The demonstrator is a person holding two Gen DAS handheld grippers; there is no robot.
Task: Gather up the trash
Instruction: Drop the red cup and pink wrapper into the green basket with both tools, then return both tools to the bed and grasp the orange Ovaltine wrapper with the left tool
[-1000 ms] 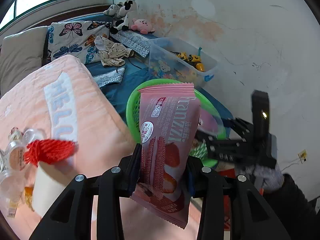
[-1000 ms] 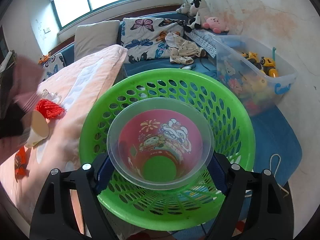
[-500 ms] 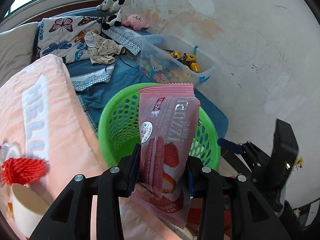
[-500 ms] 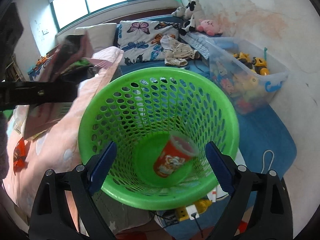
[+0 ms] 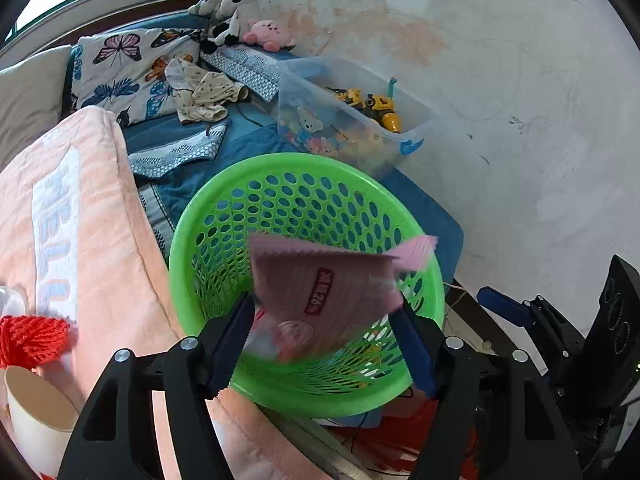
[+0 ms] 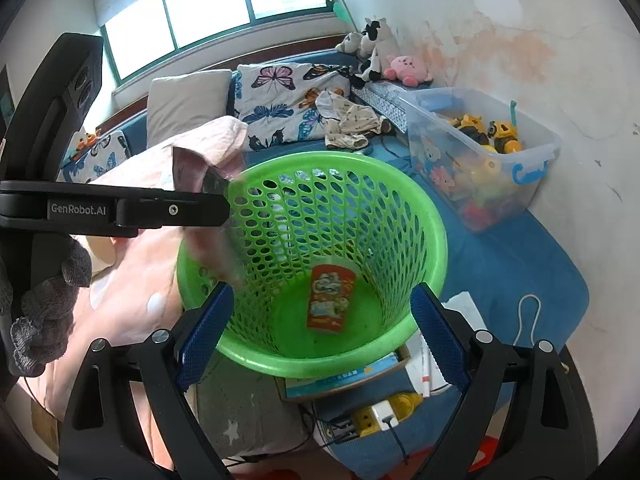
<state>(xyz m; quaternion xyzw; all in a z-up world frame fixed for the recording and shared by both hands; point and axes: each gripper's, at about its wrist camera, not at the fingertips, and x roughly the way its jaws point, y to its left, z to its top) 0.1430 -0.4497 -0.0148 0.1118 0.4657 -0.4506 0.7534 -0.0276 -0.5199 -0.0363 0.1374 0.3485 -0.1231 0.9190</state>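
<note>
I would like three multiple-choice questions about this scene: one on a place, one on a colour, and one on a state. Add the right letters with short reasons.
1. Where does the red cup lie?
A. on the pink blanket
B. on the basket's bottom
C. in the toy box

2. What colour is the basket?
A. green
B. blue
C. white

3. How is the pink wrapper at the left claw?
A. clamped flat
B. lying on the floor
C. loose between opening jaws

Answers:
1 B: the right view shows it lying inside the basket.
2 A: rim and walls are green.
3 C: it is blurred and tilted over the basket, with both pads clear of it.
</note>
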